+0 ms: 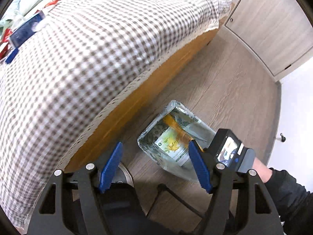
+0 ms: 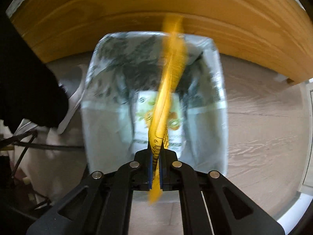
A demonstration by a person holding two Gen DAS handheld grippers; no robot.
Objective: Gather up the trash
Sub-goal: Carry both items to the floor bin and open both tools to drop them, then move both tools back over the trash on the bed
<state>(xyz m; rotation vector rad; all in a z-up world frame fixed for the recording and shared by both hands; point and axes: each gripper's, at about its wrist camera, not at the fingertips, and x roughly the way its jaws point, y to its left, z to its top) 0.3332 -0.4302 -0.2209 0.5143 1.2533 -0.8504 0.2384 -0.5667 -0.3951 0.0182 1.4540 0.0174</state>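
An open paper bag (image 1: 150,131) with a leaf print stands on the wooden floor beside the bed. A white and green packet (image 1: 169,144) lies inside it. My right gripper (image 2: 155,153) points down over the bag (image 2: 101,121), shut on a long yellow wrapper (image 2: 170,74) that hangs into the bag's mouth. In the left wrist view the same yellow wrapper (image 1: 174,125) shows above the packet, with the right gripper's body (image 1: 225,148) and a dark sleeve behind it. My left gripper (image 1: 156,144) is high above the bag, open, with nothing between its blue pads (image 1: 111,164).
The bed with a checked sheet (image 1: 88,58) fills the left. A blue packet (image 1: 25,31) and red wrappers (image 1: 4,39) lie on it at the far left. Its wooden frame (image 1: 137,105) runs beside the bag. A cupboard door (image 1: 264,25) stands at the right. Cables (image 2: 29,145) trail left of the bag.
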